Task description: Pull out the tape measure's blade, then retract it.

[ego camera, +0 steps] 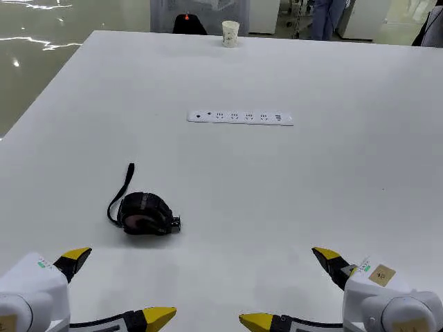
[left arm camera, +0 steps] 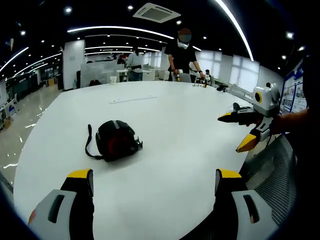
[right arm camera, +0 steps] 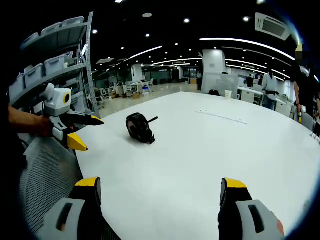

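Note:
A black tape measure [ego camera: 144,213] with a reddish side face and a black wrist strap lies on the white table [ego camera: 291,187], its blade fully inside. My left gripper [ego camera: 118,287] stands open near the table's front edge, below the tape measure and well apart from it. My right gripper [ego camera: 291,288] is open too, further to the right. In the left gripper view the tape measure [left arm camera: 116,140] lies ahead of the open left gripper [left arm camera: 154,176], with the right gripper [left arm camera: 235,132] coming in from the right. The right gripper view has the tape measure [right arm camera: 140,127] beyond the open right gripper [right arm camera: 162,184], and the left gripper [right arm camera: 89,133] at the left.
A white power strip [ego camera: 239,117] lies flat in the middle of the table. A paper cup [ego camera: 230,32] stands near the far edge. A person [left arm camera: 182,55] stands beyond the table. Shelves with grey bins [right arm camera: 50,60] rise to the left in the right gripper view.

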